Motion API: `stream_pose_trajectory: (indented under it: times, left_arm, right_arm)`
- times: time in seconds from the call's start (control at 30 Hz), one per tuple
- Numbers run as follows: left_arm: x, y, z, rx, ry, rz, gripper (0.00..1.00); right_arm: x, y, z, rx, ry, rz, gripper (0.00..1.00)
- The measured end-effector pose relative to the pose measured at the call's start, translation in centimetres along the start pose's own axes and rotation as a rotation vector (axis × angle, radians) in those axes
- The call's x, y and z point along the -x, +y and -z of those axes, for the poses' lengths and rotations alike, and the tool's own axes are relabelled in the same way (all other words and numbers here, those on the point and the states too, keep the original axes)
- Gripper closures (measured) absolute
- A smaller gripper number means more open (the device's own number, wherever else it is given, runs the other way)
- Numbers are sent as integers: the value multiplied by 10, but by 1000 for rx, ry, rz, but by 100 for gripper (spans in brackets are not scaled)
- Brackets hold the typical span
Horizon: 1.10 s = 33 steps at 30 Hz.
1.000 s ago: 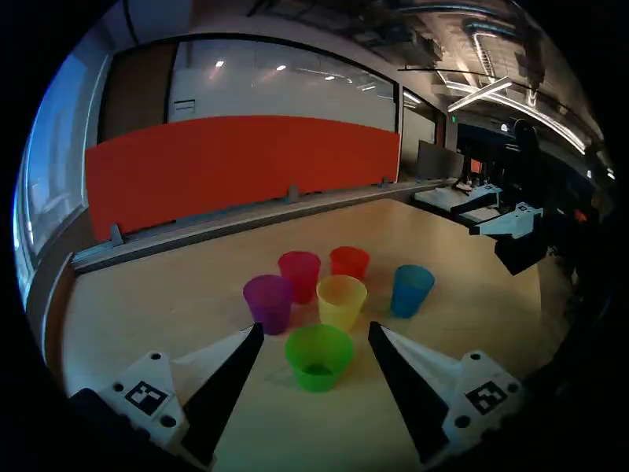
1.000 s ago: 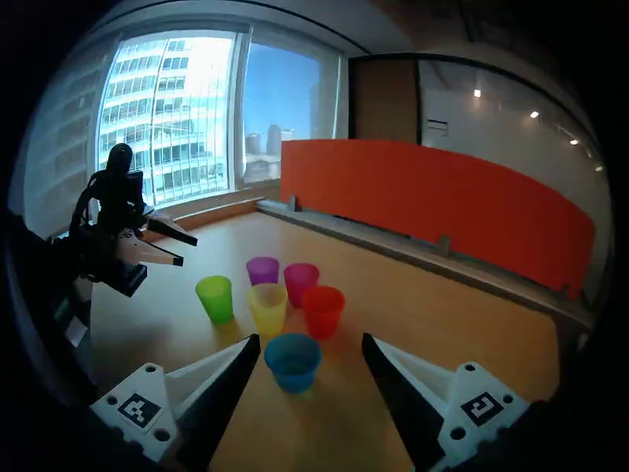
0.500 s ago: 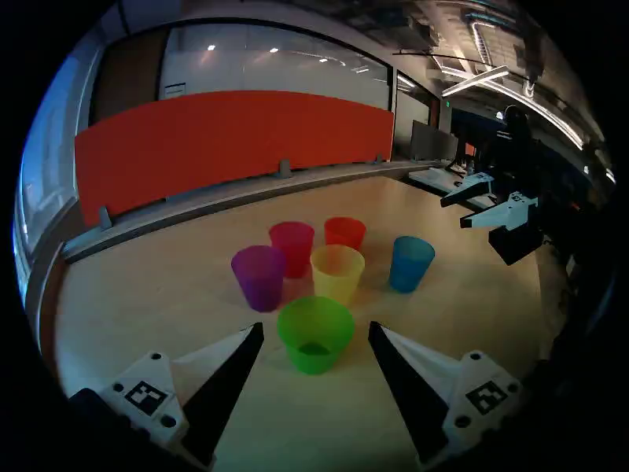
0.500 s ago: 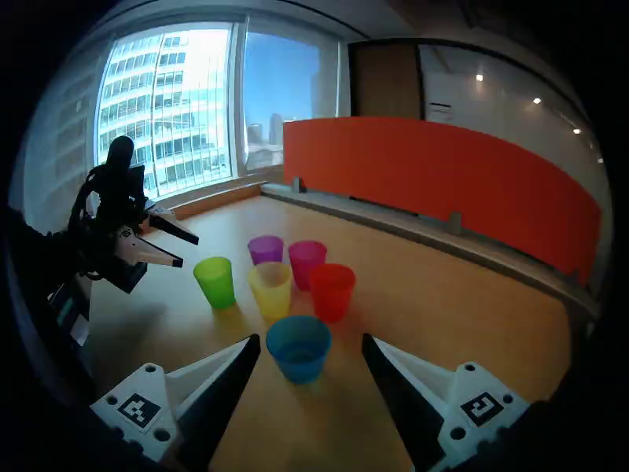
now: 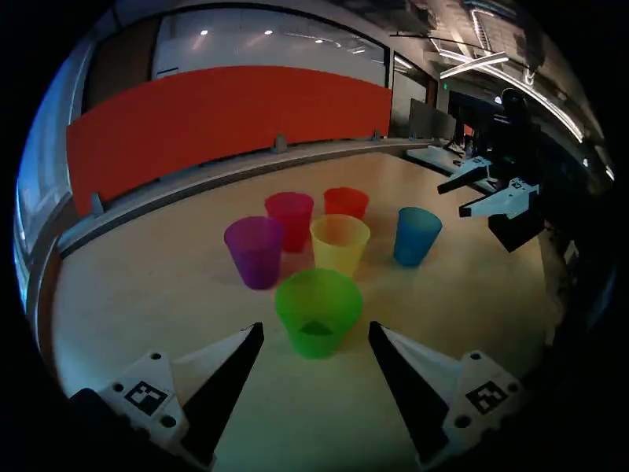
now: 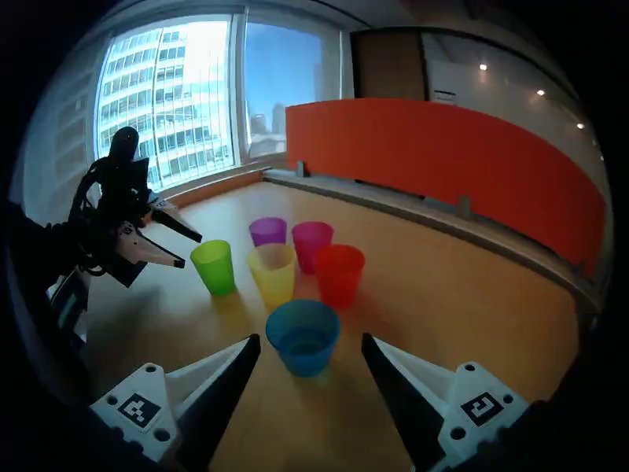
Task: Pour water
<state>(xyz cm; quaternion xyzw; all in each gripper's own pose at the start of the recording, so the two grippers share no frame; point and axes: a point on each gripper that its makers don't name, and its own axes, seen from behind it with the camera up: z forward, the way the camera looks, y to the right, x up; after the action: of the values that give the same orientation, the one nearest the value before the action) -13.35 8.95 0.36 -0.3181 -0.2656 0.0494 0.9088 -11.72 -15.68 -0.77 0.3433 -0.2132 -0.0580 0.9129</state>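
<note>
Several coloured plastic cups stand close together on a wooden table. In the left gripper view the green cup is nearest, just ahead of my open left gripper; behind it stand the purple, pink, yellow, red and blue cups. In the right gripper view the blue cup sits just ahead of my open right gripper, with a little water in its bottom. The left gripper appears there beside the green cup. The right gripper appears open at the far right.
An orange divider panel runs along the table's far edge. Large windows stand behind the left gripper in the right gripper view. Bare tabletop stretches to the right of the cups.
Both grippers have tilted down and drawn slightly nearer to the cups, so the cups sit higher in each view and look a little larger. No cup has moved.
</note>
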Motion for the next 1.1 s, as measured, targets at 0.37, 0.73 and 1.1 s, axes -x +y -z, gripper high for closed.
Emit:
stream_pose_trajectory:
  times: [0.37, 0.73, 1.1]
  left_arm:
    - [8, -3, -14, 20, -46, 0, 1]
    - [11, -1, -26, 40, -79, -23, 0]
    - [9, -1, -38, 50, -95, -26, 0]
  right_arm:
    - [9, -3, -9, -12, -29, 4, 0]
    - [17, -6, -18, -30, -54, -3, 0]
    - [20, -8, -30, -43, -84, 4, 0]
